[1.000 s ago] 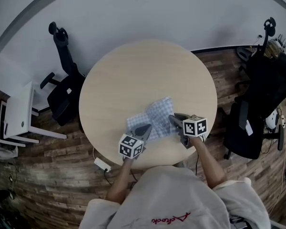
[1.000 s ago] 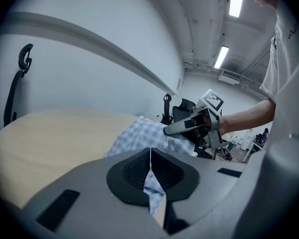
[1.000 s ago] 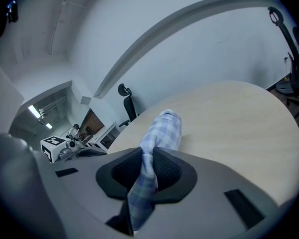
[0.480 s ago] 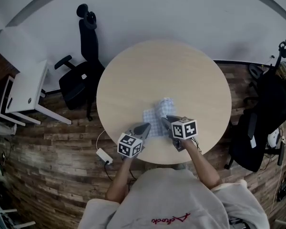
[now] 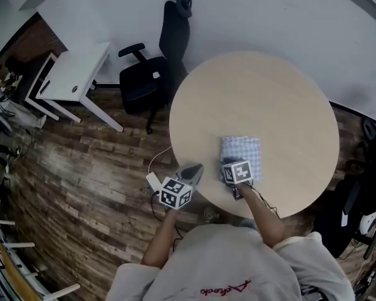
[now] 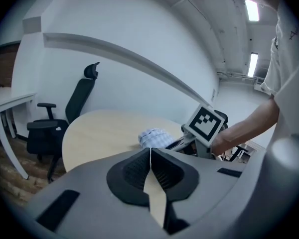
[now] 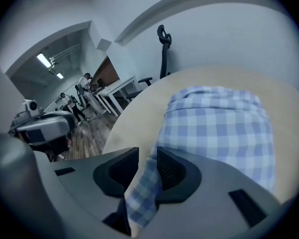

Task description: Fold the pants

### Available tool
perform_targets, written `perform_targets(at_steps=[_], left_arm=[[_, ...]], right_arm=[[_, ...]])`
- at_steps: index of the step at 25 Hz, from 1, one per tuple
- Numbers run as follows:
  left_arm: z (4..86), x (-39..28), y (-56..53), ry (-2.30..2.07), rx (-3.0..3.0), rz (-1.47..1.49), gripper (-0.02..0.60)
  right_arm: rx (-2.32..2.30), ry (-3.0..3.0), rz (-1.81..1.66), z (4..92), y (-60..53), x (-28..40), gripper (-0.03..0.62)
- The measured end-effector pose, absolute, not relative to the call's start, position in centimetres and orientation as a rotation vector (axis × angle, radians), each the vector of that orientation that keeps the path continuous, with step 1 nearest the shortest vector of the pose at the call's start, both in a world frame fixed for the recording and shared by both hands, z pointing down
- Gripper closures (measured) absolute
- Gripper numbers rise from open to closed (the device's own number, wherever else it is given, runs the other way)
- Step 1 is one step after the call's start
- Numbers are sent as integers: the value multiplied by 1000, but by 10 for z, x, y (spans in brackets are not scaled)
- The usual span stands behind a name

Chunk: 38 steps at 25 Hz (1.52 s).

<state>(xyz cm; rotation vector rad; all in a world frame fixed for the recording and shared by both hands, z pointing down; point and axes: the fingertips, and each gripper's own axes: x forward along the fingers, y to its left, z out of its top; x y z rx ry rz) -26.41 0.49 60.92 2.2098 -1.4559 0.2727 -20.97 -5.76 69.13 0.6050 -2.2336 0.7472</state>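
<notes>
Since a second ago the blue-and-white checked pants [image 5: 241, 157] have gone from a loose, skewed spread to a compact folded rectangle, and the left gripper [image 5: 196, 167] has drawn back off the cloth to the table's edge.

At far left a white rectangular desk [image 5: 72, 74] stands on the brown wood-plank floor [image 5: 81, 168], with a black wheeled office chair [image 5: 151, 74] between it and the round pale-wood table [image 5: 257, 93]. A white power strip [image 5: 153, 180] lies on the floor near the table's edge.

Next comes the left gripper, over the floor just off the table's rim. In the left gripper view its jaws [image 6: 150, 153] are pressed together with nothing between them, and beyond them the folded pants [image 6: 154, 137] lie on the tabletop [image 6: 99, 128].

To its right, the right gripper [image 5: 228, 167] sits at the near left corner of the pants. Its jaws [image 7: 147, 156] have just been opening: they stand apart, a strip of the checked cloth [image 7: 219, 128] lying in the gap along one pad, clear of the other pad.

The pants rest flat on the near part of the table, right of the right gripper's fingertips.
</notes>
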Motion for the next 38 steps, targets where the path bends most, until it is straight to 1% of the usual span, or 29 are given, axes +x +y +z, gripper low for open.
perform_targets(at_steps=[4,8,12,16,19,23,28,34,38], left_arm=[[616,-282,23,-1495,2176,281,548],[624,-277,24,-1468,2191,280,548],[623,-252,11,-1393,2267,277,548],[614,-218,-2,-1300,2364,246,548],[611,-188,-10,-1202,2434,229,548],[607,-145,-18,-1073,2492,189,548],[601,-104,-12,-987,2544,185,549],[590,-87,0,-995,2567,184,549],[586,-79,16,-1034,2556,181,549]], right_arm=[[623,-2227,720,713,-53,-216,468],[567,-2281,730,715,-49,-223,468],[619,-2481,654,680,-50,-214,473],[763,-2582,560,647,-55,-185,533],[851,-2630,534,624,-54,-160,557],[944,-2643,507,604,-47,-122,565],[992,-2620,524,602,-28,-87,565],[974,-2614,384,595,-5,-75,565],[926,-2654,380,589,17,-72,565]])
